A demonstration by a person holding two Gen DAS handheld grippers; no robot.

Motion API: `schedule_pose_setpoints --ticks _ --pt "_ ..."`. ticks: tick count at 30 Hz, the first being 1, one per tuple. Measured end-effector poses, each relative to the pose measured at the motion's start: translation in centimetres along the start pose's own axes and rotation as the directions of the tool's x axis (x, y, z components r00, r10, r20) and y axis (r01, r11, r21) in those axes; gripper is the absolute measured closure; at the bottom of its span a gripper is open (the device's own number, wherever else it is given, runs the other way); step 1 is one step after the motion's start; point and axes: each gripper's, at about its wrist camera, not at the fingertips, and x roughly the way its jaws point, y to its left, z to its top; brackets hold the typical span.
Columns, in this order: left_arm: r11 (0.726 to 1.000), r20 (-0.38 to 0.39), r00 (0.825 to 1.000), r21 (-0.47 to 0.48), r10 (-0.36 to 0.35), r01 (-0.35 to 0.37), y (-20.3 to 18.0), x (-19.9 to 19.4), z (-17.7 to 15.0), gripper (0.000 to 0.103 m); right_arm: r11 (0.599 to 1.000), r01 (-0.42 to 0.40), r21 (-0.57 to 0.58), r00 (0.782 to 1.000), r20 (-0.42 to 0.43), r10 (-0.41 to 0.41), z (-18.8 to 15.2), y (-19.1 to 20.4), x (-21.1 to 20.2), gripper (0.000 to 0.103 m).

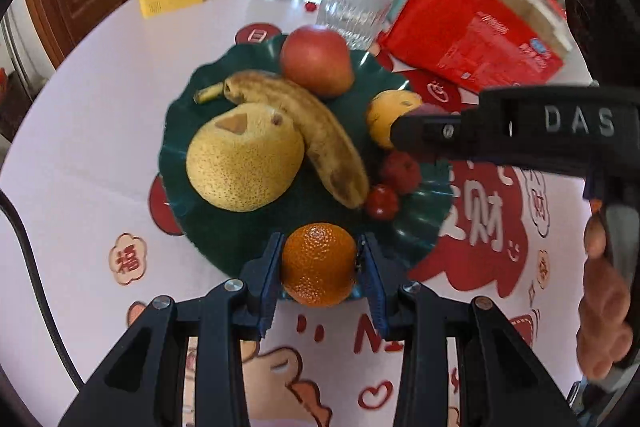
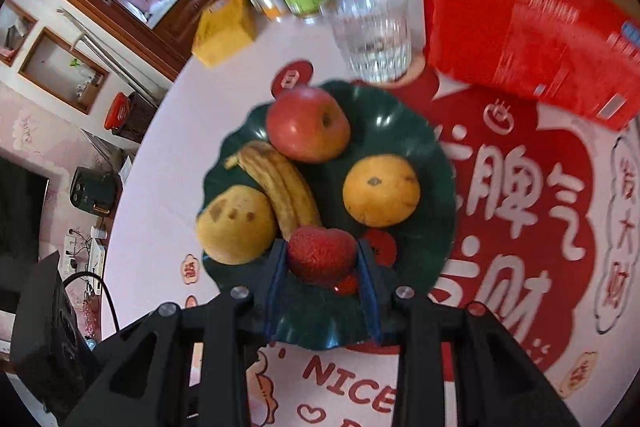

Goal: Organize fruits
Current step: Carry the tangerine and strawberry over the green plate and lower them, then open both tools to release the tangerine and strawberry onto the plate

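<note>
The left gripper [image 1: 320, 267] is clamping a mandarin [image 1: 319, 264] between its fingers, and the right gripper [image 2: 322, 259] is pinching a strawberry [image 2: 322, 254], both poised over the green plate [image 1: 180, 163], seemingly for setting down there. Beyond the fingers are lying one apple [image 1: 316, 61], one banana [image 1: 304, 131], one pear [image 1: 244, 157], one orange [image 2: 381, 190].

Both point steeply down: left hand-held gripper [image 1: 320, 263] clamps a mandarin [image 1: 319, 264], right hand-held gripper [image 2: 322, 259] a strawberry [image 2: 322, 255].
</note>
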Motion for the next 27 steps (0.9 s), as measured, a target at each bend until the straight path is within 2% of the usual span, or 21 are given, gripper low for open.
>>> schedule_pose_setpoints --ticks 4,7,9,11,13,24,27 --pt "1.0 -0.003 1.0 -0.008 -0.005 0.005 0.4 1.4 0.6 0.067 1.0 -0.018 -0.003 1.0 -0.023 0.018 0.1 0.1 1.8 0.069" --pt "1.0 -0.01 1.0 -0.009 0.005 -0.005 0.7 1.9 1.0 0.065 0.999 0.024 -0.032 0.999 -0.023 -0.024 0.3 0.7 2.4 0.069" --pt "1.0 -0.015 1.0 -0.017 0.004 -0.004 1.1 2.0 1.2 0.061 0.998 0.04 -0.055 0.999 -0.01 -0.04 0.4 1.0 2.5 0.068" --pt "0.999 -0.02 1.0 -0.032 -0.002 0.001 1.4 1.9 1.3 0.044 0.997 0.042 -0.066 0.999 0.007 -0.042 0.4 1.2 2.4 0.065" --pt "0.999 -0.01 1.0 -0.048 -0.004 0.004 1.7 1.6 1.2 0.039 0.997 0.037 -0.067 0.999 0.014 -0.037 0.5 1.1 2.3 0.059" --pt "0.999 0.029 0.999 -0.037 0.034 -0.033 2.0 -2.2 0.3 0.037 0.996 0.033 -0.081 0.999 0.029 -0.031 -0.7 1.5 0.8 0.057" --pt "0.998 0.049 0.997 -0.028 0.056 -0.054 2.0 -3.9 -0.2 0.033 0.996 0.036 -0.087 0.999 0.037 -0.033 -1.6 1.8 -0.2 0.057"
